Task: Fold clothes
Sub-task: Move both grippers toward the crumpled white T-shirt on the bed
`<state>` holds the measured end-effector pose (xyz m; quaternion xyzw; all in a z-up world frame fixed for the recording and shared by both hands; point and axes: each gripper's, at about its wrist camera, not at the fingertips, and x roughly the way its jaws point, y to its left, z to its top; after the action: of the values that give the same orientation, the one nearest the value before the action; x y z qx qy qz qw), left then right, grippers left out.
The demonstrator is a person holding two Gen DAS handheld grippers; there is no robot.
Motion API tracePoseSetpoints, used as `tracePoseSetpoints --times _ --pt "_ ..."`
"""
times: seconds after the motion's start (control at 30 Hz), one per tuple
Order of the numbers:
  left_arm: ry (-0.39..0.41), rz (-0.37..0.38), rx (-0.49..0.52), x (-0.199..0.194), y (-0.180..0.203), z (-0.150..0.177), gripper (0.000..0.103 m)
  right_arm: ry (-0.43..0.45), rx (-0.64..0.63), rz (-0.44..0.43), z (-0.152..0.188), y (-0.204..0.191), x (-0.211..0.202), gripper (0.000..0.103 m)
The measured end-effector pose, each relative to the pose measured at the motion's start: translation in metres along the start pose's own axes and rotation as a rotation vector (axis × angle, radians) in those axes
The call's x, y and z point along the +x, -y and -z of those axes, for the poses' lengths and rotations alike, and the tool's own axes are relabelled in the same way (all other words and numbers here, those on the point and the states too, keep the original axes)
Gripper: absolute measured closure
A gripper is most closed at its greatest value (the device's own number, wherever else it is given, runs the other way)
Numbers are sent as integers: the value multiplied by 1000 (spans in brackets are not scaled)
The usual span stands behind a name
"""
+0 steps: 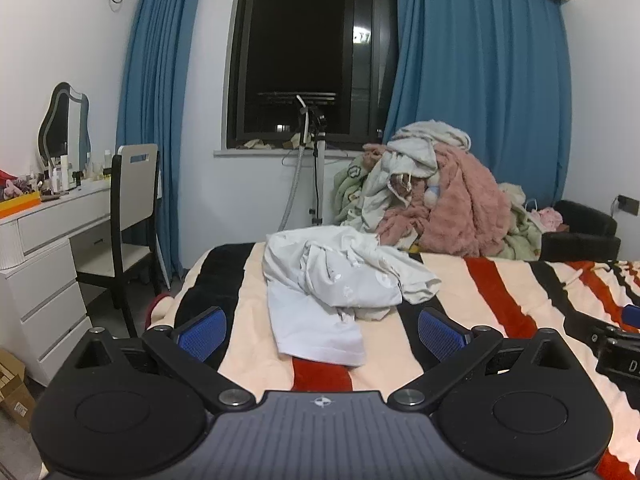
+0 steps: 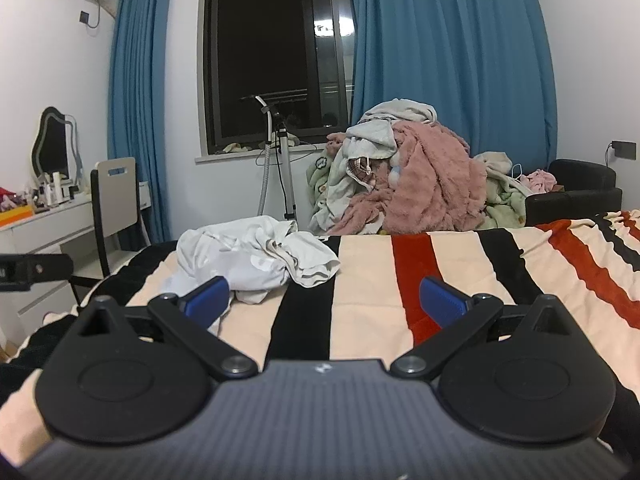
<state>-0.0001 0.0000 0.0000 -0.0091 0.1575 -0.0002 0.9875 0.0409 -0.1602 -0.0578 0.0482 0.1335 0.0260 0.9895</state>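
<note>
Left wrist view: the left gripper [image 1: 320, 326] hangs with jaws spread wide and empty over the bed [image 1: 460, 280], and the white garment [image 1: 336, 276] lies crumpled just ahead, looking soft and light, so pinch a hem. Right wrist view: the right gripper [image 2: 324, 300] has its jaws wide too, holding nothing, with the garment off to its left.
</note>
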Motion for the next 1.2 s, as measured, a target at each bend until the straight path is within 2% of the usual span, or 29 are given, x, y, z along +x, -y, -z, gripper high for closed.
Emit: tracePoseSetpoints --times 0.13,0.23,0.33,0.4,0.53,0.73,0.87,1.0,1.1,1.2 --pt "5 -11 -13 0 0 0 0 0 16 -20 -4 7 6 0" --pt "14 -13 -1 -2 -2 4 0 55 0 -19 -7 15 -2 0" --pt "27 -16 22 -12 2 9 0 54 -12 -32 2 1 -7 0" --pt "-3 -9 36 -5 3 9 0 62 -3 -35 5 0 -13 0" --pt "-6 -2 31 -13 1 13 0 82 -24 -25 6 -4 -19 0" --pt "21 13 20 -26 -4 14 0 74 -7 -19 0 -10 -26 0" --pt "5 26 -8 -28 -10 14 0 104 60 -2 -22 -18 -33 0" --pt "-9 44 -21 -22 -13 12 0 201 97 24 -56 -28 -45 0" --pt "-43 44 -2 4 -10 10 0 297 106 27 -82 -32 -55 0" --pt "-78 43 17 30 -7 8 0 329 74 29 -98 -28 -54 0"
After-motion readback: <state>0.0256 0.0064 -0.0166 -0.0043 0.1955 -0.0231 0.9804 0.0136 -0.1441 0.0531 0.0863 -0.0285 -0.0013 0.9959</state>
